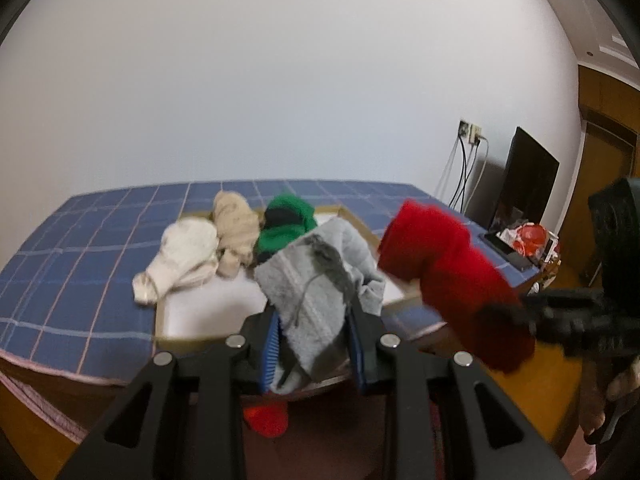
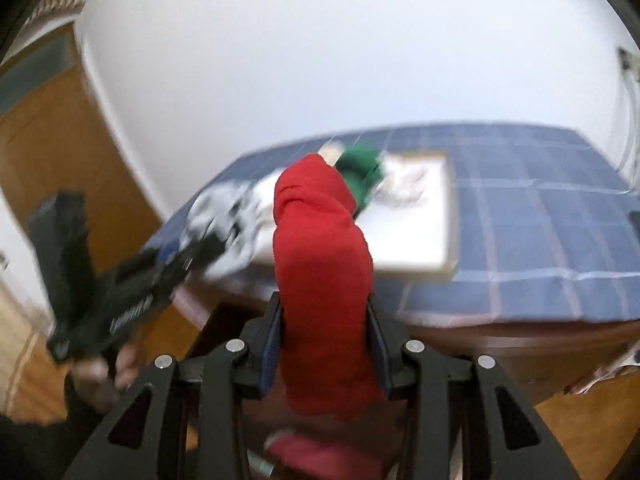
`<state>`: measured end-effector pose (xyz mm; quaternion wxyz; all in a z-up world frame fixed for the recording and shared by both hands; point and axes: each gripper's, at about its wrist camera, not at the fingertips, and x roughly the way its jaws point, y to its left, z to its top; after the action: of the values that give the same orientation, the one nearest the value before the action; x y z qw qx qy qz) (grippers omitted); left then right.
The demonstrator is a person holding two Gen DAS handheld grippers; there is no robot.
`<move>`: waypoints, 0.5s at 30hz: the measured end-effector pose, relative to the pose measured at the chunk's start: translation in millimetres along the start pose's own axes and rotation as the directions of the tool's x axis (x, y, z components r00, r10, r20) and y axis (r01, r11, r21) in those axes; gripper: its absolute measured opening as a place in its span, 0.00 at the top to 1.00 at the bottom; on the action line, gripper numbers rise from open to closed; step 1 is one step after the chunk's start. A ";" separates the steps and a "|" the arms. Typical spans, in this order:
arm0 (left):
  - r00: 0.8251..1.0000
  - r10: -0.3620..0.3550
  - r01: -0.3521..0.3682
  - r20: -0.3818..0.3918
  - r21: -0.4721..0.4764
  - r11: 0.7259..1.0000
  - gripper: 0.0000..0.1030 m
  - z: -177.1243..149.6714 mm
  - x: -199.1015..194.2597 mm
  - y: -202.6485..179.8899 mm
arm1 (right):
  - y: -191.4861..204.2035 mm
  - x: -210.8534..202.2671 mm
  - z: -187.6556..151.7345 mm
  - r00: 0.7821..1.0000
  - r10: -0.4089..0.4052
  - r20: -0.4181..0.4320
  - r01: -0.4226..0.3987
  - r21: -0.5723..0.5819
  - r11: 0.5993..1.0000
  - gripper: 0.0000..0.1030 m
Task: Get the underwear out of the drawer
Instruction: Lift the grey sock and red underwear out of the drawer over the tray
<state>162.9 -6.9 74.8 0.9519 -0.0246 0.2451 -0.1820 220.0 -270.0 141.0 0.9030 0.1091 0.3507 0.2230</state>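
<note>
In the left wrist view, the left gripper [image 1: 316, 332] is pinching a grey garment [image 1: 316, 280] between its blue pads [image 1: 271, 344], jaws drawn narrow on the cloth, which is standing up from the grip at lower centre of the frame. Behind it, the shallow drawer [image 1: 200, 308] with a pale floor and light wooden rim is resting on a bed covered by a blue checked cloth [image 1: 80, 248]. A white piece [image 1: 180, 260], a beige piece [image 1: 236, 228] and a green piece [image 1: 286, 224] are lying bunched together at the drawer's far left side, touching one another.

The right gripper [image 2: 326, 344] is clamping a rolled red garment [image 2: 324, 264], which is filling the gap between the pads and rising up the middle of the right wrist frame; the same red roll is appearing at the right of the left wrist view, outside the drawer's rim and seemingly above it (motion blur is making the height hard to judge). A smaller red item [image 1: 266, 418] is lying below the left gripper, at bottom centre. At the right edge, a dark screen [image 1: 528, 180] is leaning against the white wall [image 1: 280, 80].
</note>
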 end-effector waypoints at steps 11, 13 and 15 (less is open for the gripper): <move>0.998 0.017 -0.018 0.061 0.027 0.999 0.74 41.4 58.3 -22.0 | -30.1 50.3 57.8 0.960 -0.233 0.153 0.217 0.115 0.969 0.60; 0.999 -0.005 0.004 0.044 0.011 1.000 0.74 43.3 75.8 -22.9 | -34.7 65.6 64.6 0.955 -0.260 0.142 0.246 0.112 0.963 0.60; 1.000 -0.005 0.005 0.028 0.006 1.000 0.74 43.2 90.2 -23.4 | -40.4 69.3 67.3 0.954 -0.273 0.123 0.258 0.128 0.958 0.60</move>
<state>249.0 -62.9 74.6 0.9550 -0.0248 0.2309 -0.1846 324.4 -274.8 135.4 0.9396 0.1258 0.3102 0.0716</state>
